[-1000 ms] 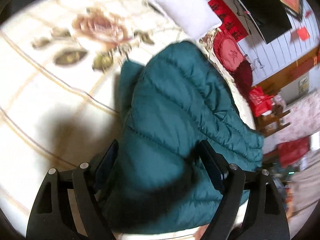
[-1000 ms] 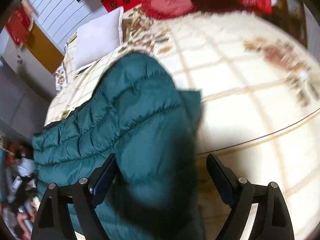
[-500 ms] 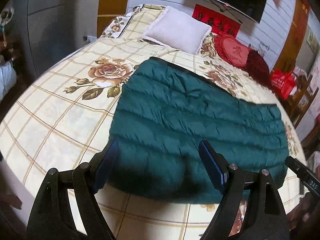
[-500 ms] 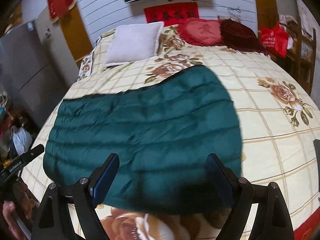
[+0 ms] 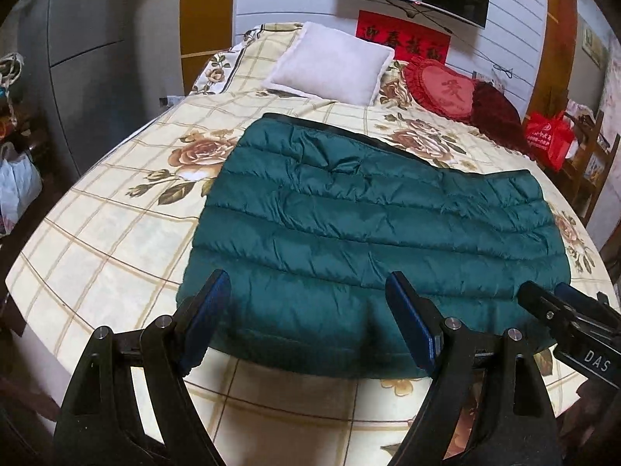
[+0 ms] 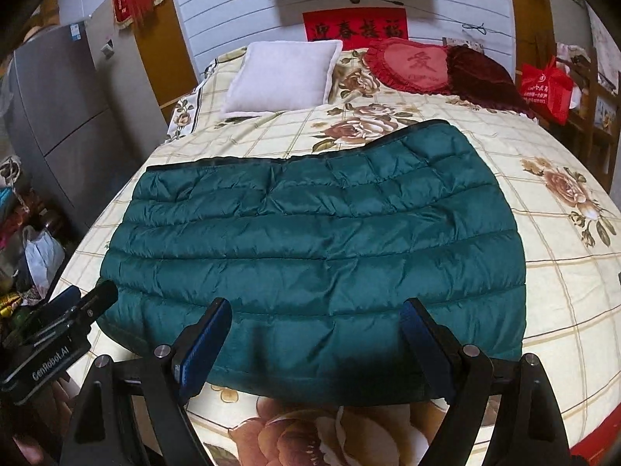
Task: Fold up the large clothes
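A dark green quilted down jacket (image 5: 368, 233) (image 6: 318, 240) lies folded into a broad rectangle across the bed (image 5: 104, 240) (image 6: 562, 272). My left gripper (image 5: 306, 318) hovers open above the jacket's near edge, toward its left half, with nothing between its blue pads. My right gripper (image 6: 314, 334) also stands open over the near edge, pulled back from the cloth. Each gripper shows in the other's view: the right one (image 5: 566, 322) at the lower right, the left one (image 6: 73, 310) at the lower left.
A white pillow (image 5: 330, 64) (image 6: 283, 75), a red heart cushion (image 5: 442, 89) (image 6: 411, 64) and a dark red cushion (image 6: 485, 77) sit at the head of the bed. A red bag (image 6: 545, 87) stands on the right, bags and clutter (image 6: 39, 252) on the left floor.
Both grippers have drawn back from close over the jacket and levelled out. The jacket, bunched and tilted in view a second ago, now lies flat across the bed.
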Action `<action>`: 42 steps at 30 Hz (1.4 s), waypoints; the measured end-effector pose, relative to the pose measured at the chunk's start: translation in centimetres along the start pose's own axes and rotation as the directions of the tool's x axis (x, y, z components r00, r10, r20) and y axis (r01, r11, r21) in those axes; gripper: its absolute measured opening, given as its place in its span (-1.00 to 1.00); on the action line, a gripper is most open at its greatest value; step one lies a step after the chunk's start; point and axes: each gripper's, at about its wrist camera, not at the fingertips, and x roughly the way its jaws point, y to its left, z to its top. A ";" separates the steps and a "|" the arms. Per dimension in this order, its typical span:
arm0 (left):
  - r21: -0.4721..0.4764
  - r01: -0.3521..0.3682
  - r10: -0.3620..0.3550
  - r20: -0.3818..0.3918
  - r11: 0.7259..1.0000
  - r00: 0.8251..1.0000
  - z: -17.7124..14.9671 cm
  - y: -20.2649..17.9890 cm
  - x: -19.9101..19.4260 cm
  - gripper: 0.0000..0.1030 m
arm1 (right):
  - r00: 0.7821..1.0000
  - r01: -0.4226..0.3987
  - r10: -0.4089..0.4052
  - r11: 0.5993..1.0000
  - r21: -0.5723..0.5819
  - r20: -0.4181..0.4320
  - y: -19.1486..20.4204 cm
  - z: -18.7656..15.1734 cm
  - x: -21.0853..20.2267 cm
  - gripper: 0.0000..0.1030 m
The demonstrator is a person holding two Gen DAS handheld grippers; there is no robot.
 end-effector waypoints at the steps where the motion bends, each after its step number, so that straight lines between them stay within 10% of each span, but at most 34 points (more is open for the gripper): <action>1: -0.003 -0.001 0.001 0.002 1.000 1.000 0.0 0.0 0.0 0.60 | 1.000 0.000 0.000 1.000 0.002 0.001 0.1 0.0 0.0 0.69; 42: 0.057 -0.056 0.054 0.037 0.997 0.998 -0.4 -2.0 0.7 0.60 | 0.999 0.050 -0.050 0.999 0.010 -0.004 -0.4 -0.4 1.1 0.69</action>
